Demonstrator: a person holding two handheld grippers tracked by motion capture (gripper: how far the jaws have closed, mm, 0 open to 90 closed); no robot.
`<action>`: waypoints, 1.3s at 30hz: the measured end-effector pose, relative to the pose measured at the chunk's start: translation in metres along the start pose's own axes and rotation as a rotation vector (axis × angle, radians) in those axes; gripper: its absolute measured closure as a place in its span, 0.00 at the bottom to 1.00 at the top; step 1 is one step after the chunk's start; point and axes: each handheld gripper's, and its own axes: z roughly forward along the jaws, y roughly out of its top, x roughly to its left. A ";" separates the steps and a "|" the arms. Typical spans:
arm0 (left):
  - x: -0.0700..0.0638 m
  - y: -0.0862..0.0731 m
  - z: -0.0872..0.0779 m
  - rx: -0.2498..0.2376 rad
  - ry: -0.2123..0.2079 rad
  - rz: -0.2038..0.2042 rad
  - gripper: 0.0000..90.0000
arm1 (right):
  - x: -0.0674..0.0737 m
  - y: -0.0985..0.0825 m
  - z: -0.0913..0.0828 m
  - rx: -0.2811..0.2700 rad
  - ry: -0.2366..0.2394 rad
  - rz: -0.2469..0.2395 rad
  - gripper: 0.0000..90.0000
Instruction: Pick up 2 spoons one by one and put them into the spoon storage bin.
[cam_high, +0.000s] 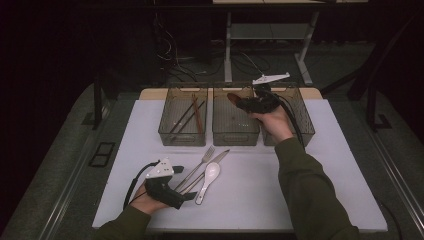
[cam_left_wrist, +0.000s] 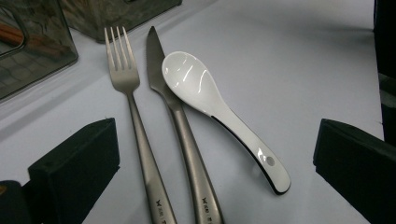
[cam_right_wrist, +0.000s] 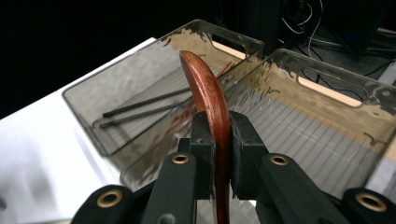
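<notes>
1. wooden spoon (cam_right_wrist: 211, 100) clamped edge-on in my right gripper (cam_right_wrist: 217, 140), held over the middle bin (cam_high: 235, 131), probably for dropping in.
2. left gripper (cam_high: 186, 183) spread apart, empty, near of that bin, fork (cam_left_wrist: 132, 109), knife (cam_left_wrist: 177, 121) and white spoon (cam_left_wrist: 219, 112) lying ahead of it.

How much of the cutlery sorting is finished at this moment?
Done: chopsticks lie in the left bin. In hand: the right tongs grip a wooden spoon above the middle bin. Left: fork, knife and white spoon on the table, before the open left tongs.

Left gripper (cam_high: 187, 182) agape, right gripper (cam_high: 239, 102) clamped
</notes>
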 end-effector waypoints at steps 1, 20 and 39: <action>0.000 0.000 0.000 0.000 0.000 0.000 0.00 | 0.001 0.002 0.003 0.000 -0.003 0.008 0.90; -0.001 0.000 -0.001 -0.008 -0.007 0.003 0.00 | -0.005 0.005 0.056 0.033 -0.007 0.056 0.89; -0.001 0.000 -0.001 -0.002 -0.008 0.007 0.00 | -0.007 -0.009 0.077 0.226 -0.077 0.060 0.65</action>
